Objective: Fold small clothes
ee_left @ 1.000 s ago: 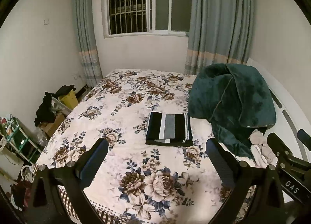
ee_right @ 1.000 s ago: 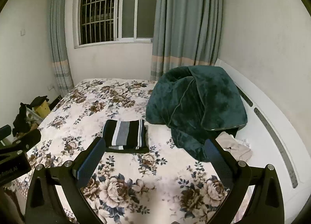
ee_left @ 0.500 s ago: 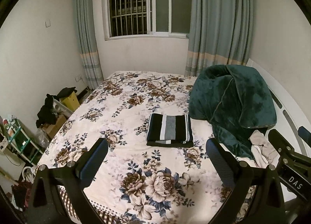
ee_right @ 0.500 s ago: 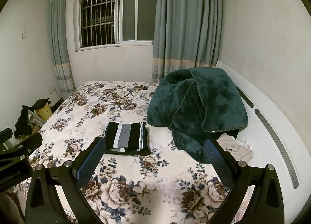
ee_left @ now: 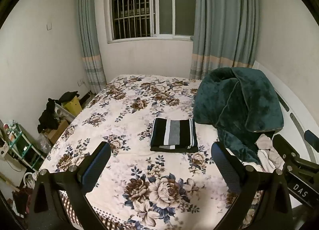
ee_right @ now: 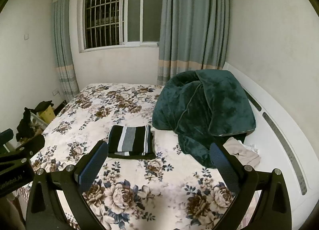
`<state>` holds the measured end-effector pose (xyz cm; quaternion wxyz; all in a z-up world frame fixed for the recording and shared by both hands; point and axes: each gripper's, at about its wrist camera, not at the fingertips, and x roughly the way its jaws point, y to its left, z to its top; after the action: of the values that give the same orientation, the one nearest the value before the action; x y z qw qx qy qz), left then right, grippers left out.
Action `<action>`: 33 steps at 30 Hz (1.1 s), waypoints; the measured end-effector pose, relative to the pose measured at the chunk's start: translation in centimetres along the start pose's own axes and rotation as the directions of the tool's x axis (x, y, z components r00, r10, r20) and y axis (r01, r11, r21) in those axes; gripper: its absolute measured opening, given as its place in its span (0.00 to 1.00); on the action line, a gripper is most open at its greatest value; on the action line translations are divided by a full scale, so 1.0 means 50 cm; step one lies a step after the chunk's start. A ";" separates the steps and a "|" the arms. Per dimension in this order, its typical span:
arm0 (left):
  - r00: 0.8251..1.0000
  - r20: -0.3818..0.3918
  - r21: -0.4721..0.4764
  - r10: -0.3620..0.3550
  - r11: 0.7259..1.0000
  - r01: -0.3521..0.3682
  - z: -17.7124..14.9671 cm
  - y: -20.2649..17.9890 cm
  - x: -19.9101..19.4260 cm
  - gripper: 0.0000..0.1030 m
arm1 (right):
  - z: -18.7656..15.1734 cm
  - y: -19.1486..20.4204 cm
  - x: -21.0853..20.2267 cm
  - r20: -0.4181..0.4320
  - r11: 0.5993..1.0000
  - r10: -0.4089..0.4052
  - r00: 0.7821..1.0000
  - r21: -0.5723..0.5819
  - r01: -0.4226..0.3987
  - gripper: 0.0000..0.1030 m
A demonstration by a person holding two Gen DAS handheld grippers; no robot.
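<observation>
A black garment with white and grey stripes [ee_left: 173, 135] lies folded in a neat rectangle on the floral bedspread [ee_left: 127, 118], near the middle of the bed; it also shows in the right wrist view [ee_right: 131, 142]. My left gripper [ee_left: 160, 159] is open and empty, held above the near part of the bed, well short of the garment. My right gripper [ee_right: 158, 158] is open and empty too, at a similar height. A small pile of pale crumpled clothes [ee_left: 266, 153] lies at the right by the blanket, also in the right wrist view [ee_right: 242, 151].
A bulky dark green blanket [ee_left: 239, 106] is heaped at the bed's right, against the white headboard [ee_right: 279, 130]. Boxes and dark clothes [ee_left: 53, 112] crowd the floor left of the bed, with a small shelf [ee_left: 18, 146]. Window and curtains stand behind.
Both grippers have drawn back and risen a little from the bed; the folded garment lies as before, and both stay open.
</observation>
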<state>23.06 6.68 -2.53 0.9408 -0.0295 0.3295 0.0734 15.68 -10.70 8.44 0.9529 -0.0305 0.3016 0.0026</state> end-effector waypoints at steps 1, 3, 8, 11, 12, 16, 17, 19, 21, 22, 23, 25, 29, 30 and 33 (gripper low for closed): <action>1.000 0.001 0.000 0.003 1.000 -0.003 0.001 -0.002 0.000 1.00 | 0.000 0.001 0.000 0.000 1.000 0.000 1.000 -0.001 0.000 1.00; 1.000 0.000 0.000 0.000 1.000 0.000 0.002 -0.006 0.002 1.00 | -0.002 0.001 -0.001 0.001 1.000 -0.003 1.000 0.000 0.003 1.00; 1.000 -0.004 -0.009 0.008 1.000 -0.008 0.001 -0.009 0.005 1.00 | -0.006 0.002 -0.002 0.000 1.000 -0.005 1.000 0.000 0.005 1.00; 1.000 -0.004 -0.012 0.015 1.000 -0.015 0.001 -0.012 0.002 1.00 | -0.007 0.003 -0.004 0.000 1.000 -0.004 1.000 0.004 0.004 1.00; 1.000 -0.003 -0.012 0.015 1.000 -0.015 0.001 -0.012 0.002 1.00 | -0.008 0.002 -0.004 0.001 1.000 -0.007 1.000 0.003 0.007 1.00; 1.000 0.000 -0.013 0.017 1.000 -0.017 -0.001 -0.013 -0.002 1.00 | -0.009 0.004 -0.006 0.000 1.000 -0.008 1.000 0.001 0.008 1.00; 1.000 0.001 -0.012 0.018 1.000 -0.018 0.001 -0.015 -0.001 1.00 | -0.008 0.005 -0.006 0.000 1.000 -0.008 1.000 0.001 0.008 1.00; 1.000 0.002 -0.015 0.018 1.000 -0.018 -0.005 -0.010 -0.005 1.00 | -0.009 0.005 -0.006 0.001 1.000 -0.010 1.000 0.002 0.010 1.00; 1.000 0.004 -0.014 0.024 1.000 -0.024 -0.007 -0.009 -0.008 1.00 | -0.009 0.006 -0.005 0.000 1.000 -0.009 1.000 0.004 0.009 1.00; 1.000 0.005 -0.014 0.025 1.000 -0.025 -0.007 -0.008 -0.008 1.00 | -0.010 0.005 -0.005 0.000 1.000 -0.010 1.000 0.003 0.010 1.00; 1.000 0.004 -0.015 0.023 1.000 -0.023 -0.008 -0.005 -0.008 1.00 | -0.009 0.006 -0.005 0.001 1.000 -0.009 1.000 0.004 0.009 1.00; 1.000 0.005 -0.014 0.025 1.000 -0.025 -0.008 -0.005 -0.007 1.00 | -0.006 0.007 -0.001 0.001 1.000 -0.010 1.000 0.000 0.010 1.00; 1.000 0.005 -0.014 0.024 1.000 -0.024 -0.008 -0.005 -0.007 1.00 | -0.002 0.009 0.002 0.002 1.000 -0.009 1.000 -0.001 0.009 1.00; 1.000 0.005 -0.015 0.023 1.000 -0.023 -0.009 -0.005 -0.008 1.00 | -0.003 0.009 0.001 0.002 1.000 -0.009 1.000 0.000 0.009 1.00; 1.000 0.005 -0.015 0.023 1.000 -0.023 -0.009 -0.005 -0.008 1.00 | -0.004 0.009 0.002 0.002 1.000 -0.008 1.000 0.000 0.008 1.00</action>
<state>22.52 6.32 -2.63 0.9405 -0.0325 0.3268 0.0866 15.62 -10.28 8.19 0.9532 -0.0314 0.3007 -0.0011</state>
